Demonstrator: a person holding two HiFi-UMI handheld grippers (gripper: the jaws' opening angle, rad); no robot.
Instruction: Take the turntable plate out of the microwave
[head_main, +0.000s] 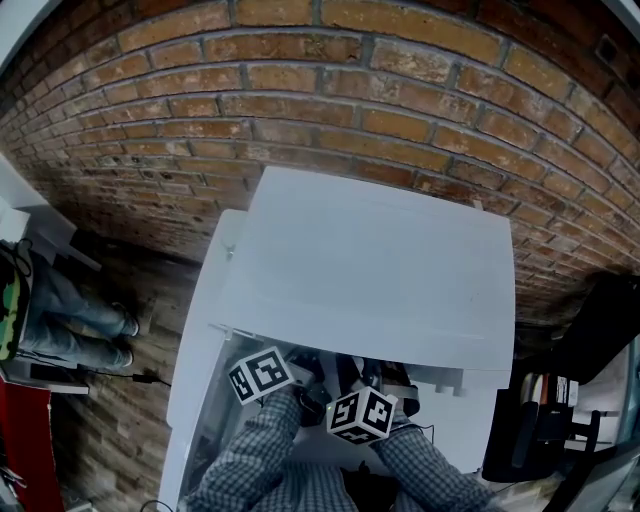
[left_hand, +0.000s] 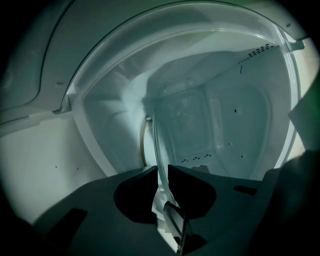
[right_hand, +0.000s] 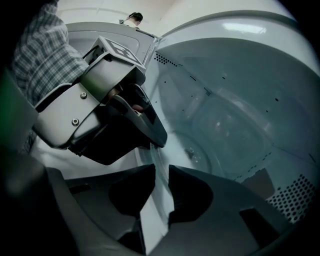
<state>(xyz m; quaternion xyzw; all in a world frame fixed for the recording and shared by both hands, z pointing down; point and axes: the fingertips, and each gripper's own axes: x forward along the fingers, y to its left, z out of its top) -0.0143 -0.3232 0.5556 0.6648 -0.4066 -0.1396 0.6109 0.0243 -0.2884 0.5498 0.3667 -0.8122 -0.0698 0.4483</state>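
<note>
While the turntable plate sat inside the microwave, its near rim edge-on to both hands, the left gripper had its fingers pinched narrowly on the rim, and the right gripper, just beside it, straddled the glass slightly wider, seemingly not yet pressing.

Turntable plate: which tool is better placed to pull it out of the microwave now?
Left, probably. The left tool is shut on the rim of the turntable plate; the right tool only straddles that rim, jaws not pressing.
</note>
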